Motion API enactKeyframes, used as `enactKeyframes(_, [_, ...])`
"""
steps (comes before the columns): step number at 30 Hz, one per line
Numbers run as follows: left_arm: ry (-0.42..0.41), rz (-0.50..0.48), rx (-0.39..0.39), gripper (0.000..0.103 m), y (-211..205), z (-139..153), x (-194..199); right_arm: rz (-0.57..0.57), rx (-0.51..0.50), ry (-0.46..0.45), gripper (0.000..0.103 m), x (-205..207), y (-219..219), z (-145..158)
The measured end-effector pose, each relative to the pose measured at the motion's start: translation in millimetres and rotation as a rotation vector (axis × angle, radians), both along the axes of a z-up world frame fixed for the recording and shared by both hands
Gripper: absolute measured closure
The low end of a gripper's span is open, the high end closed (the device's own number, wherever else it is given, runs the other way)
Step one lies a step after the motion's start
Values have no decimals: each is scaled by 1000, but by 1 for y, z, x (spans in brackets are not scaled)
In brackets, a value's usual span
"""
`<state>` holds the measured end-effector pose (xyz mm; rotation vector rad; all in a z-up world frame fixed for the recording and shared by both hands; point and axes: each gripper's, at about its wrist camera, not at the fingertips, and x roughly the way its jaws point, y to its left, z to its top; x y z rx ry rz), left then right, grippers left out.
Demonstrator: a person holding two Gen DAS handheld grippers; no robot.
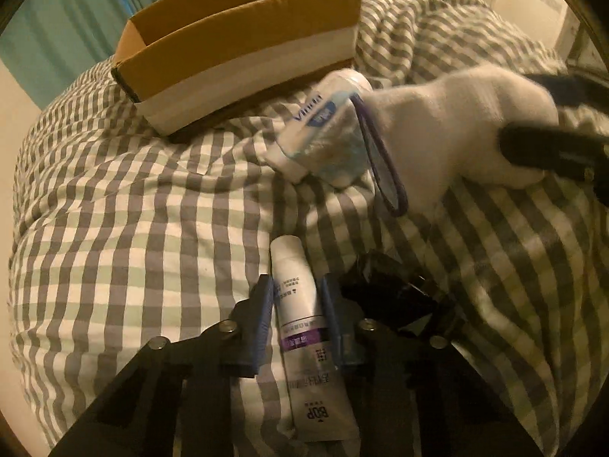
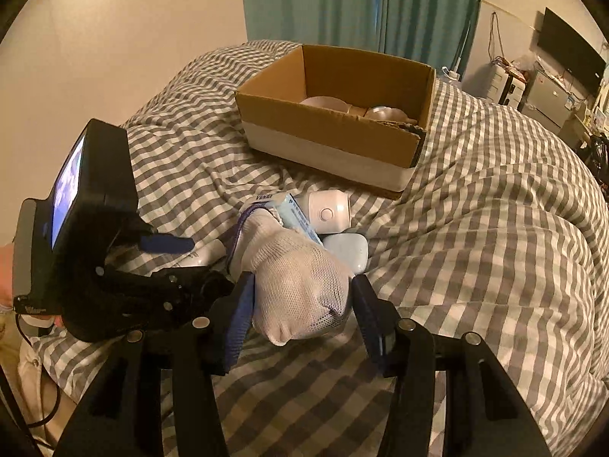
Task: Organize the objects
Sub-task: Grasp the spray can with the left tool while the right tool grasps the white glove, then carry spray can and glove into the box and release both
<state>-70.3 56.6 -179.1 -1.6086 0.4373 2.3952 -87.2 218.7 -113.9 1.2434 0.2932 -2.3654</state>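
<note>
Near the cardboard box [image 2: 335, 129] on the checked bedspread [image 1: 114, 209], the left gripper [image 1: 295, 304] clamps a white tube [image 1: 300, 304] while the right gripper [image 2: 300, 297] pinches a white sock [image 2: 297, 285]. Both appear mid-pickup; the next move likely calls for lifting each item clear and over the box's near wall.

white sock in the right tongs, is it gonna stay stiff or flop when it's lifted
Probably floppy: the white sock is soft knit that bulges between the right tongs. Its open end seems stuffed with a tissue pack and looks bulkier, so it may sag or swing. The purple band hangs loose off it and could snag on the checked bedding.
</note>
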Motion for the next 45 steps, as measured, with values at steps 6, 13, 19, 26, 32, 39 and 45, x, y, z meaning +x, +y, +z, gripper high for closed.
enactKeyframes(6, [-53, 17, 25, 75, -3, -9, -8, -2, 31, 27, 51, 5, -6, 0])
enactKeyframes(13, [-47, 33, 27, 77, -1, -15, -5, -12, 49, 50, 51, 8, -11, 2])
enactKeyframes(19, [9, 31, 84, 79, -3, 6, 12, -13, 51, 67, 51, 17, -17, 9])
enactKeyframes(26, [112, 46, 136, 81, -9, 43, 20, -26, 45, 110, 52, 31, -23, 28])
enactKeyframes(32, [191, 62, 174, 82, -23, 74, 23, -15, 53, 143, 52, 44, -36, 44])
enactKeyframes(39, [260, 84, 216, 82, -38, 109, 25, -15, 54, 190, 52, 48, -48, 65])
enactKeyframes(45, [311, 105, 219, 82, -48, 130, 8, -26, 43, 209, 52, 33, -51, 76])
